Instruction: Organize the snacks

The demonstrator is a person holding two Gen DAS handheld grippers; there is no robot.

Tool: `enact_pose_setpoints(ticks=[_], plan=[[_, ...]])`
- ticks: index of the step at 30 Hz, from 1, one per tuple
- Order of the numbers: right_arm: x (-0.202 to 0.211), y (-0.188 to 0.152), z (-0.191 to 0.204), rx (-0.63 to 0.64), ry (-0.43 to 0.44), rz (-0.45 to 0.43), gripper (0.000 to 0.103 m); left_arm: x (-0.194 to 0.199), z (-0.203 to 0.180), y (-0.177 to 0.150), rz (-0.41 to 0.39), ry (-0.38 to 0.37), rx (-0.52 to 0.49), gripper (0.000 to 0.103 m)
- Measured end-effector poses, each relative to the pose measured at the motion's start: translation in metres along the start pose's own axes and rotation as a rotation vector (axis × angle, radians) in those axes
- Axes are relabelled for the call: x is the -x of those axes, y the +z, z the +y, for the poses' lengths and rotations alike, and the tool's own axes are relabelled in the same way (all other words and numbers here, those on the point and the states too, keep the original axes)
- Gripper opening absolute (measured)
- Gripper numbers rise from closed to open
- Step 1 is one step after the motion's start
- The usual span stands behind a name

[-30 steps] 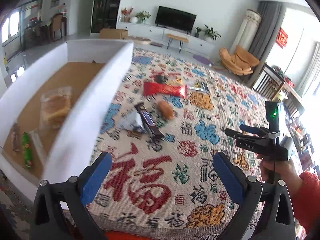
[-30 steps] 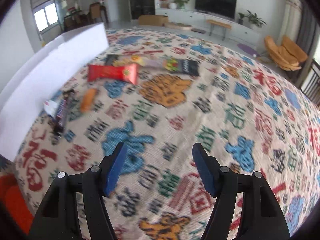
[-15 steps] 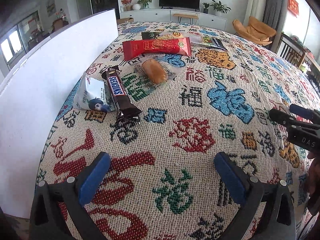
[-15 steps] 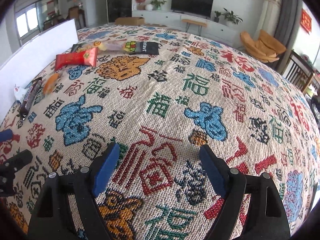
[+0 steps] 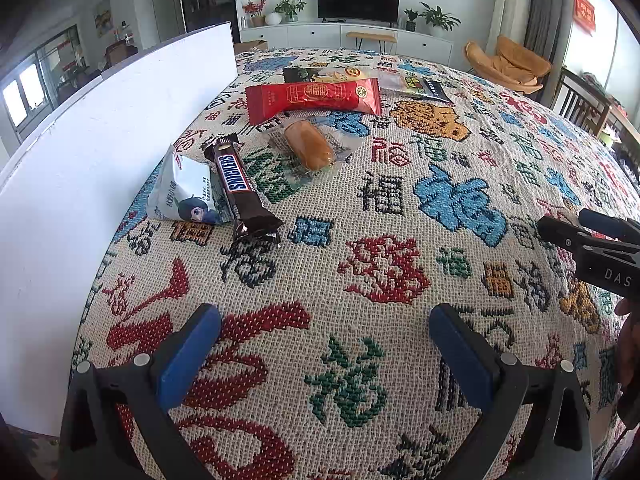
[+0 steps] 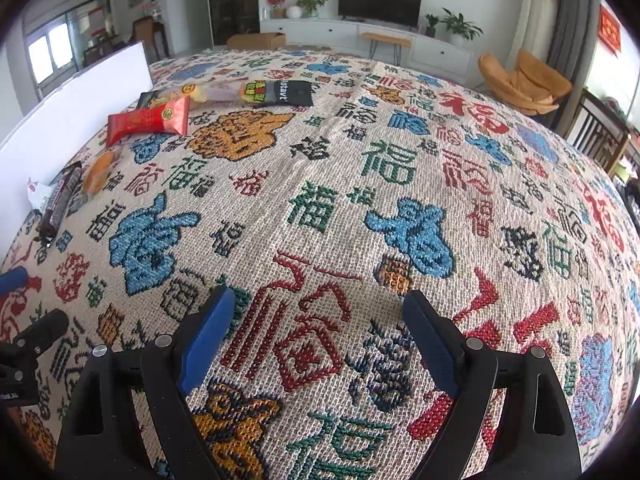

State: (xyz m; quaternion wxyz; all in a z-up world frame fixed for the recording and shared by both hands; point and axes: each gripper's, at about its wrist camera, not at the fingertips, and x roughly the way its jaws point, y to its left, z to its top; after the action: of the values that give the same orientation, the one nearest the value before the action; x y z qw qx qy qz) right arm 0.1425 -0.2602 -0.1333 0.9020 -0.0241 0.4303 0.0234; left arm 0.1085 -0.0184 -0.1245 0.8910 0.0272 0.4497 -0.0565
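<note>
Between picks: left gripper [image 5: 325,350] jaws wide, right gripper [image 6: 318,334] jaws opening, both empty; next, reach for Snickers bar [image 5: 239,184] at eleven o'clock.

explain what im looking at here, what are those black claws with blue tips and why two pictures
No robot here: a person holds a hand-held two-finger gripper in each hand, each with a wide-angle camera looking along its fingers. One picture comes from the left gripper, the other from the right gripper; the right one also shows at the left view's edge. Both are open and hold nothing; the right jaws are opening wider. Below is a patterned tablecloth with snacks: a Snickers bar, a white packet beside it, a clear-wrapped bun, a red packet and more packets behind. The white box stands along the left.
</note>
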Motion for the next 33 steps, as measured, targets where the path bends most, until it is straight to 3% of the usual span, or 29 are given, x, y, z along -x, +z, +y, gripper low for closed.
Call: enact_pose_setpoints(ticks=[28,33], plan=[[0.0,0.0,-0.001,-0.003,0.004,0.0,0.089,0.004,0.008,-0.004,-0.004,0.013,0.026,0.103],[-0.001,0.016,0.004,0.028,0.07,0.015,0.089,0.003,0.007,-0.003,-0.009,0.017,0.025,0.103]])
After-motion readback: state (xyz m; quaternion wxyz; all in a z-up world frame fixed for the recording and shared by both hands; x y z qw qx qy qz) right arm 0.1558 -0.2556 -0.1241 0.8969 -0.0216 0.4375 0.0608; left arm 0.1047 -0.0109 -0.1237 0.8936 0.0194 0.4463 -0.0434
